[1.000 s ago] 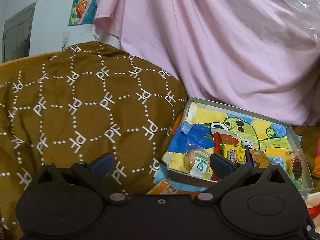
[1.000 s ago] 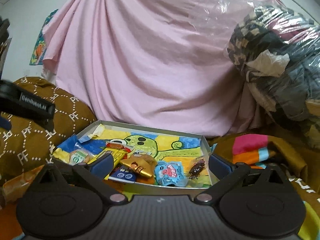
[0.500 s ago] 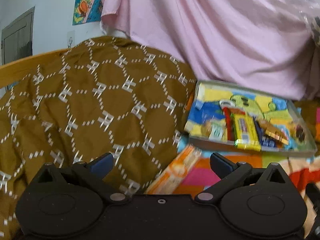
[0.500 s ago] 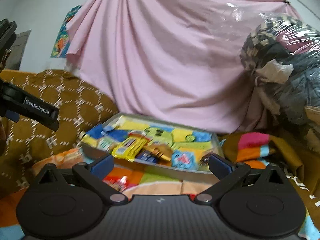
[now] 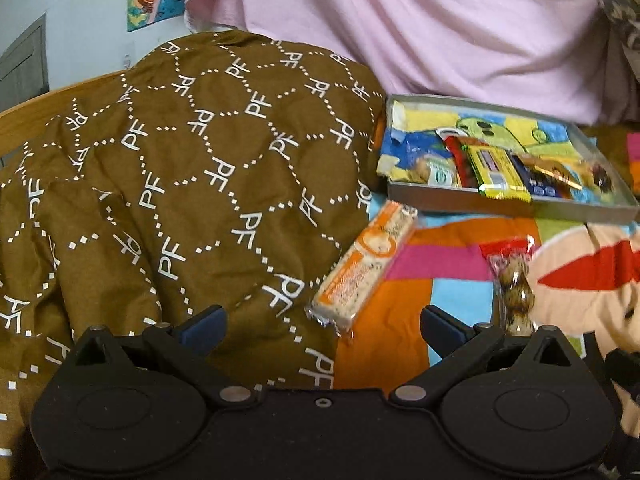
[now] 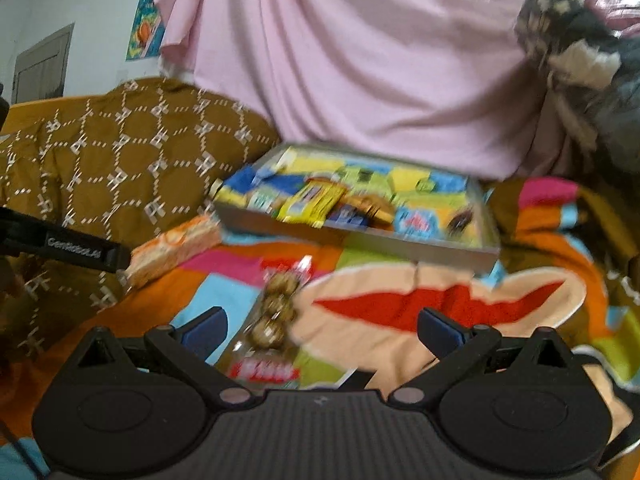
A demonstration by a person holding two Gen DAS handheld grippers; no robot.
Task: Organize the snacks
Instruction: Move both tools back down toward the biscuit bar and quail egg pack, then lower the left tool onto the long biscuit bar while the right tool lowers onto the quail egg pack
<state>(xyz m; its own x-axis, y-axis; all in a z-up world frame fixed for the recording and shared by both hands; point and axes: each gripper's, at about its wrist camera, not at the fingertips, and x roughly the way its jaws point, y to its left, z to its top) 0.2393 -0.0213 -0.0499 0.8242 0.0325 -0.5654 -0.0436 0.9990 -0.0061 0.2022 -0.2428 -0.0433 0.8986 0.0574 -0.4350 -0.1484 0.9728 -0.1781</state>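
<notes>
Bedspread point(image 6: 248, 276), nut packet point(image 6: 276, 312) between fingers point(image 6: 206, 326).

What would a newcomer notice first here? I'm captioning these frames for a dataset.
A shallow grey tray lined with a bright cartoon drawing and crowded with snack packets sits at the far right of the bed. A big brown quilt with white PF lettering fills the left. Nearer, on the multicoloured blanket, lie an orange wafer bar and a clear packet of round brown snacks.

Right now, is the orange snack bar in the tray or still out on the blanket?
Out. The orange snack bar lies on the blanket against the brown quilt, in front of the tray.
</notes>
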